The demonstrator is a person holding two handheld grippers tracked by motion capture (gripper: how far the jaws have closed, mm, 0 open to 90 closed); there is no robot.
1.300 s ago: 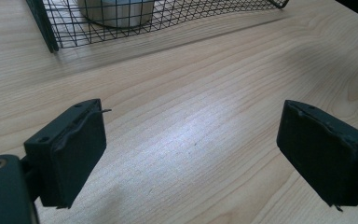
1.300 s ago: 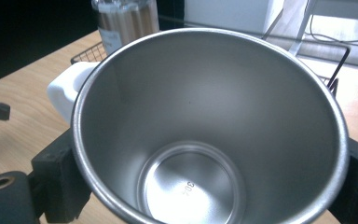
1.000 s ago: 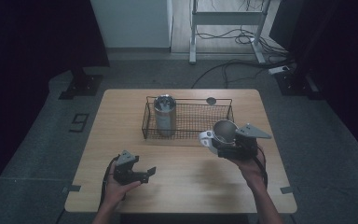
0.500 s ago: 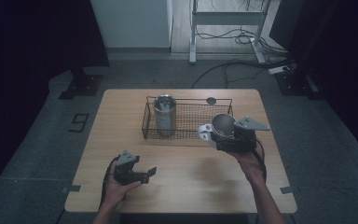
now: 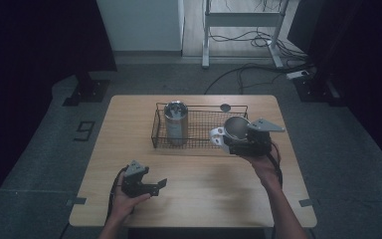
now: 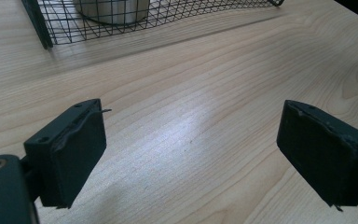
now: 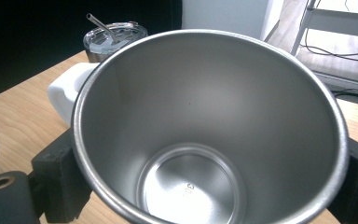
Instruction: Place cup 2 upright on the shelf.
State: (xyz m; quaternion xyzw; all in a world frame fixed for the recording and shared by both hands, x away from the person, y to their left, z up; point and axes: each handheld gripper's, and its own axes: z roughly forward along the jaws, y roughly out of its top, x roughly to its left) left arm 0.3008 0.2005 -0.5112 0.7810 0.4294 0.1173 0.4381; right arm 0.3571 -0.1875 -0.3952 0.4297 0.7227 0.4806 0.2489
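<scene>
1. A steel cup (image 5: 236, 128) with a white handle (image 5: 216, 137) is grasped by the right gripper (image 5: 243, 142); in the right gripper view the black jaws are seen pressed against both sides of the cup (image 7: 209, 135), which is open-topped and empty.

2. The cup is held in the air over the right end of the wire basket (image 5: 199, 130), at about its front right corner. It has not yet been set down inside.

3. A lidded tumbler (image 5: 176, 122) with a straw is already stood upright in the left part of the basket; it is also seen behind the cup's rim in the right gripper view (image 7: 114, 37).

4. The work is judged to be well advanced: one vessel is in the basket, the second is lifted and brought to it. Lowering and letting go are judged to be left.

5. The left gripper (image 5: 142, 183) is held low over the bare front of the table (image 5: 204, 184), well apart from the basket. Its jaws are spread wide with nothing between them, as the left gripper view shows.

6. Compared with a second ago, the cup has been carried a little farther from the person and towards the basket. The left gripper and the tumbler have not been moved.
</scene>
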